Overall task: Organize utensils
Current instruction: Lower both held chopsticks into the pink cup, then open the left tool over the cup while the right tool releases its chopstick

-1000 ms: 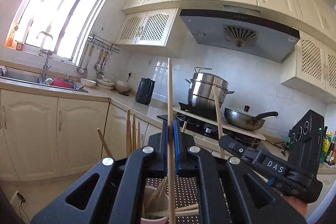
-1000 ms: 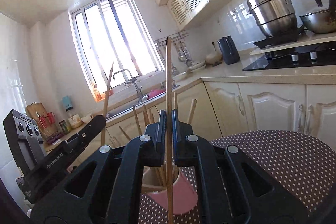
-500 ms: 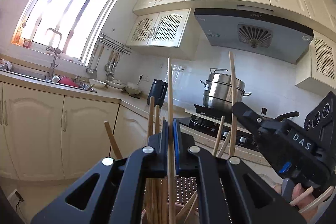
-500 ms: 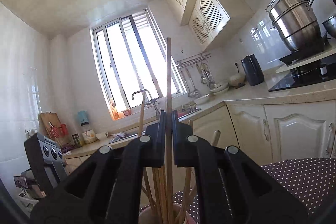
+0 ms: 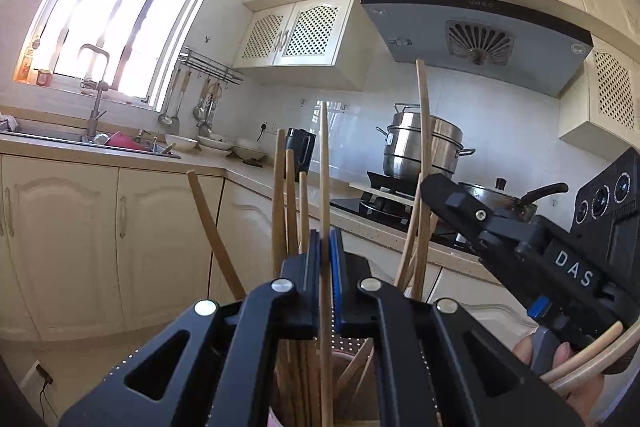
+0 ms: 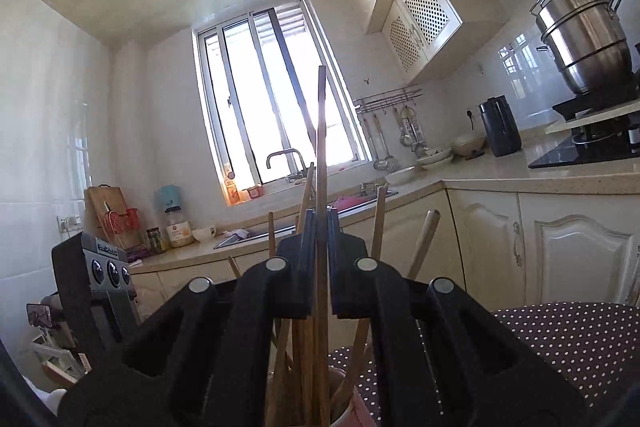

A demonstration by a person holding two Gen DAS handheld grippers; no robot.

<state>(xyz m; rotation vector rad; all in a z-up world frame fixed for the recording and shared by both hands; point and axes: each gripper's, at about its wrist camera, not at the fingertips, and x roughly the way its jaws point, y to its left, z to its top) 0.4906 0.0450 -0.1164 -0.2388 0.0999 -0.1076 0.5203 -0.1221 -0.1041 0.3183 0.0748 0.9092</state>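
With my left gripper (image 5: 326, 263) and right gripper (image 6: 319, 259) each clamped on an upright chopstick (image 5: 325, 187) over the crowded pink cup (image 6: 356, 411), I risk snagging standing sticks and tipping it.

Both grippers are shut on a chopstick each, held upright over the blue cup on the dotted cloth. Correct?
Not quite: the cup is pink, not blue, as the right wrist view shows. The rest holds: the left gripper and the right gripper each clamp an upright chopstick over that cup on the dotted cloth.
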